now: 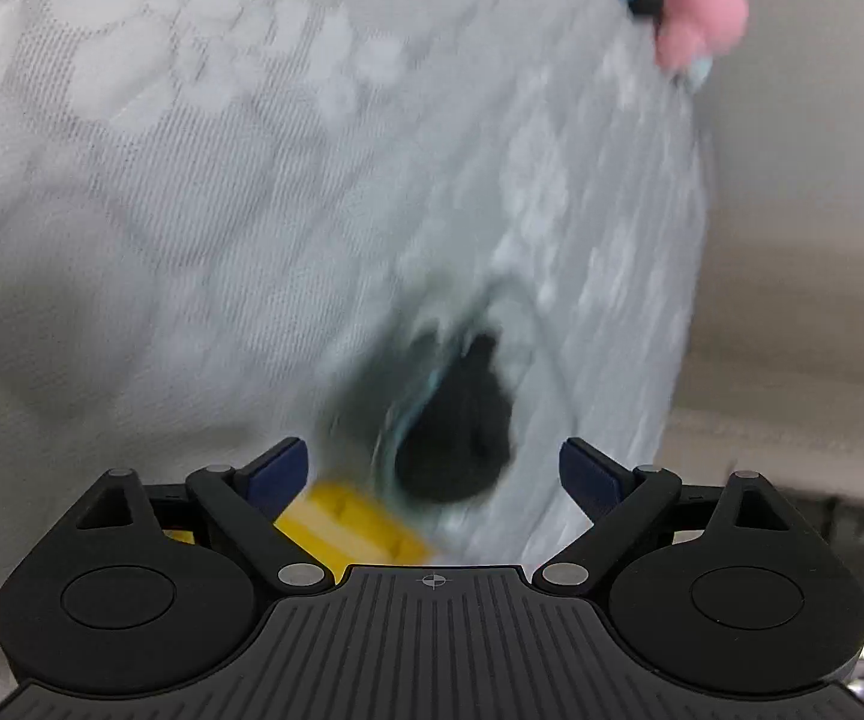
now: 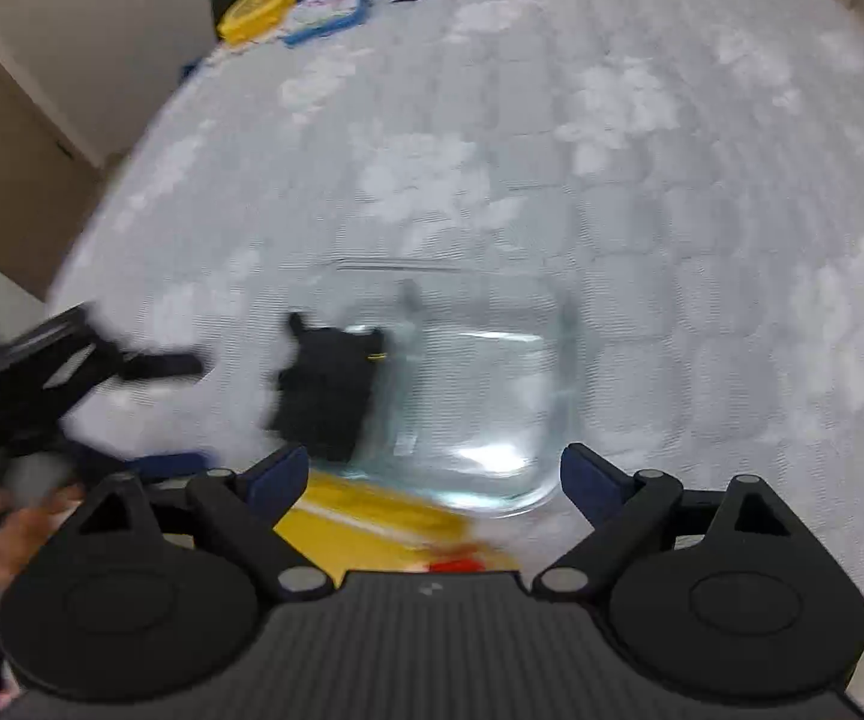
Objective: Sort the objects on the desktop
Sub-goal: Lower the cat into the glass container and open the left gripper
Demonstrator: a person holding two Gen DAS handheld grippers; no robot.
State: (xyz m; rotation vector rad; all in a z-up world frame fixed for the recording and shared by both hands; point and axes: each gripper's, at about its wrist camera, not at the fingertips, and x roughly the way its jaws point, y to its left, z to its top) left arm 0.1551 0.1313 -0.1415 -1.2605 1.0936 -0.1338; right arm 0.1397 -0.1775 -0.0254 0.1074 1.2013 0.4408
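A small black object (image 2: 327, 396) lies at the left edge of a clear glass container (image 2: 480, 414) on the lace tablecloth (image 2: 672, 180), a yellow item (image 2: 372, 516) just nearer. Both the right gripper (image 2: 435, 468) and left gripper (image 1: 432, 468) hover above, jaws apart and empty (frames blurred). Likely between picks; next calls for choosing another object.

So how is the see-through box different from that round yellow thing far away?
The clear box is see-through and squarish with rounded corners; the round yellow thing is solid-coloured and disc-shaped. The clear box sits near the right gripper, beside a black object; the round yellow thing lies at the far table edge. Both rest on the lacy tablecloth.
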